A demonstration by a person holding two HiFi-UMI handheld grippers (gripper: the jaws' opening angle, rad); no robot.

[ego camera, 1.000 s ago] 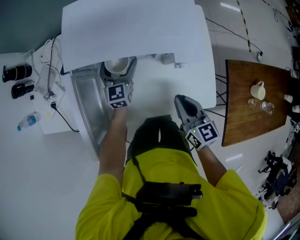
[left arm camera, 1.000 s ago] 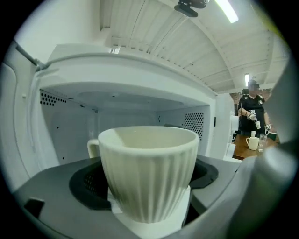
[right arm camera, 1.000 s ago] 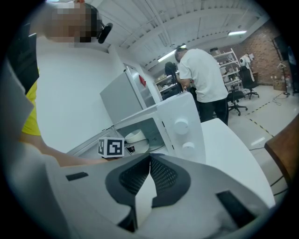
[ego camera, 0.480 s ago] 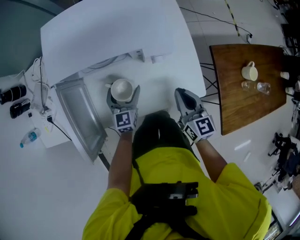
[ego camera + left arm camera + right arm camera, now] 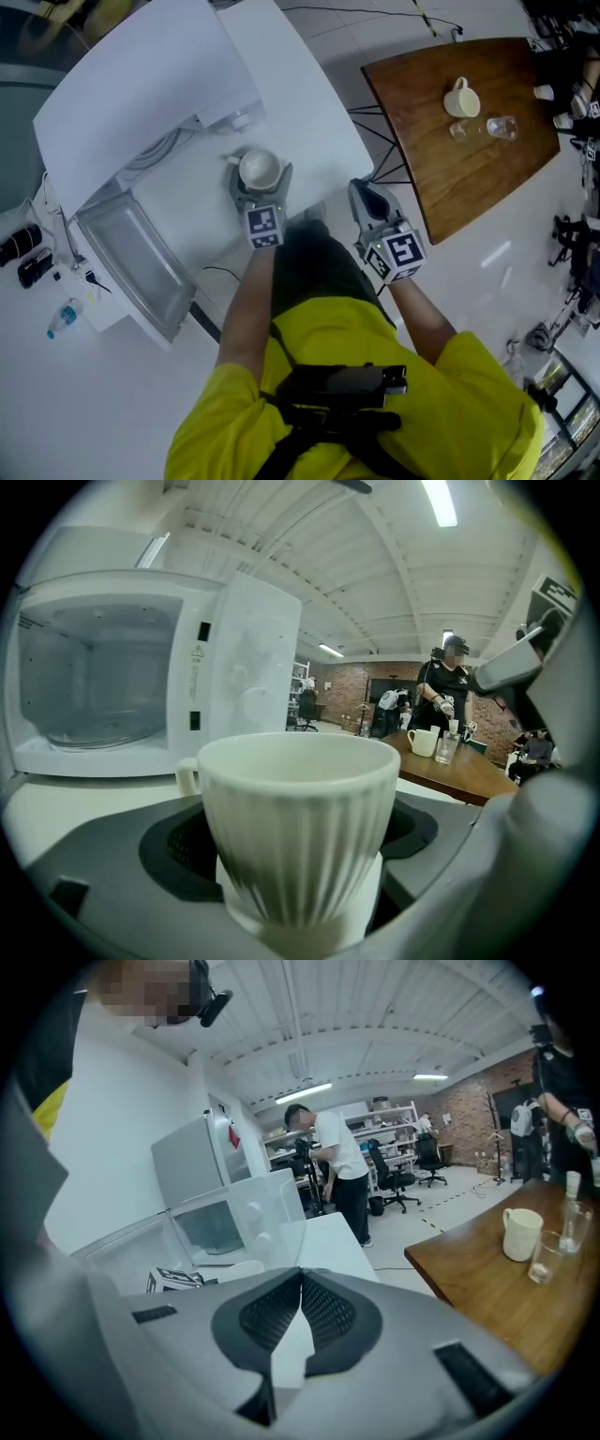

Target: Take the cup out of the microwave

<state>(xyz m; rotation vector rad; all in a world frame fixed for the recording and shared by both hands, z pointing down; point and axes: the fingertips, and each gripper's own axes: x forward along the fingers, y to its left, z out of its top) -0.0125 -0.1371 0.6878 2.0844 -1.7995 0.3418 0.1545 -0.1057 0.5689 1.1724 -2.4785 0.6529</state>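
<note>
A white ribbed cup [image 5: 260, 170] [image 5: 295, 822] sits upright between the jaws of my left gripper [image 5: 261, 184], which is shut on it above the white table [image 5: 309, 103]. The white microwave [image 5: 131, 112] [image 5: 122, 667] stands behind and to the left with its door [image 5: 131, 258] swung open; its cavity [image 5: 89, 686] holds only the glass turntable. My right gripper [image 5: 371, 208] [image 5: 298, 1312] hovers by the table's near edge, jaws shut with nothing between them.
A brown wooden table [image 5: 469, 122] at the right carries a white mug [image 5: 460, 97] and a glass [image 5: 495, 127]. Cables, black items and a water bottle [image 5: 64, 318] lie left of the microwave. People stand in the background of both gripper views.
My left gripper has drawn the cup out of the microwave and to the right, over the table. The right gripper has stayed about where it was.
</note>
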